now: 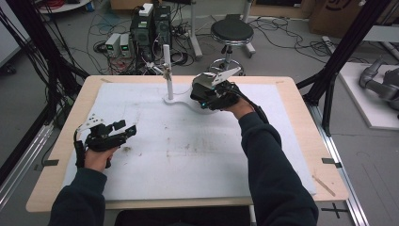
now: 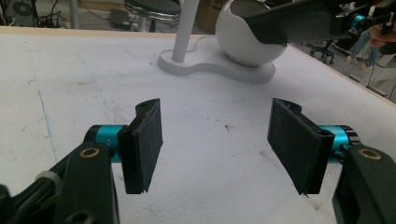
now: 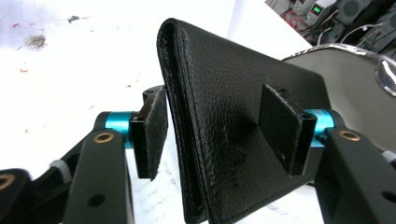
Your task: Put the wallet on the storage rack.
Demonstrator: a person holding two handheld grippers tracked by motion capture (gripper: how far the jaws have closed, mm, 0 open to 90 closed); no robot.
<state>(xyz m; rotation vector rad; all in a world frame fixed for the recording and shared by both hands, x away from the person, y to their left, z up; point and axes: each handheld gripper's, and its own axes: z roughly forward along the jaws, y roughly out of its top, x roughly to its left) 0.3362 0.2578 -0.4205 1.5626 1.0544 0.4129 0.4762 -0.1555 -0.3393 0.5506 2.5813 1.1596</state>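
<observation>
Wallet (image 3: pixel 224 130) between right gripper's (image 3: pixel 215 135) jaws

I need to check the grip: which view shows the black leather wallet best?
The right gripper view: the wallet stands close-up between the jaws. The left gripper view shows it distant above the white bowl; the high view hides it.

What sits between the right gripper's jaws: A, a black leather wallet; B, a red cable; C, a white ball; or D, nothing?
A: the right gripper view shows a folded black leather wallet standing between the right gripper jaws.
</observation>
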